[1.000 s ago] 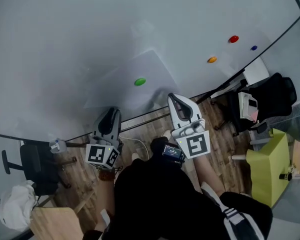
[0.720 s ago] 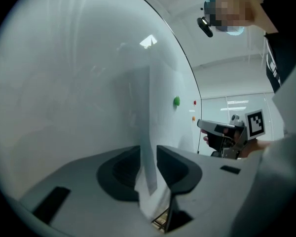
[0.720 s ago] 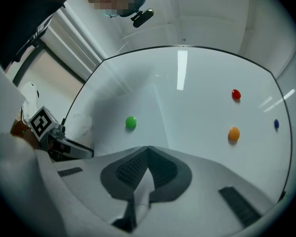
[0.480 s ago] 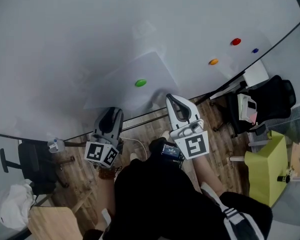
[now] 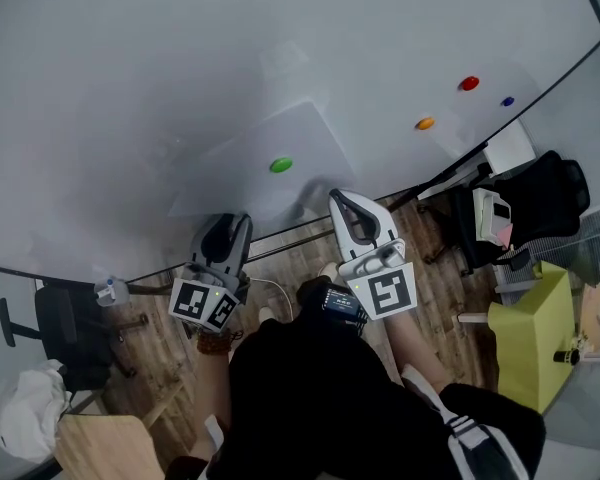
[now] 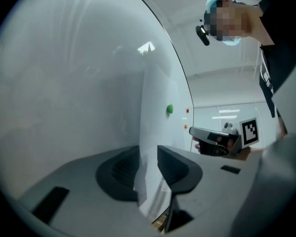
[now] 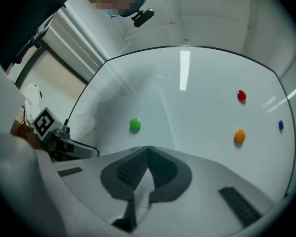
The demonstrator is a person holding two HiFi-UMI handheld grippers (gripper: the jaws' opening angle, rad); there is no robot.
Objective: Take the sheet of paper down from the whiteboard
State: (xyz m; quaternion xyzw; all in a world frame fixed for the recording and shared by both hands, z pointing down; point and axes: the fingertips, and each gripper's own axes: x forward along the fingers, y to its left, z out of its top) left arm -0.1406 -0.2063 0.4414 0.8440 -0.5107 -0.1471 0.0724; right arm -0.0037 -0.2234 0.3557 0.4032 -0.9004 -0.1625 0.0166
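Whiteboard (image 5: pixel 130 68), sheet of paper (image 5: pixel 248 156) seemingly unmoved.

Soft overhead light leaves streaky glare on the whiteboard (image 7: pixel 183 70), while fisheye edges bend and darken.

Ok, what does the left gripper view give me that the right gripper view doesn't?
Only the left gripper view: the left gripper with its jaws apart and the edge of the sheet of paper running between them, plus the right gripper seen from the side.

Only the right gripper view: the right gripper's jaws closed on a corner of the sheet, and the blue magnet.

Both: the whiteboard, the sheet, the green magnet on it, and the red magnet and orange magnet.
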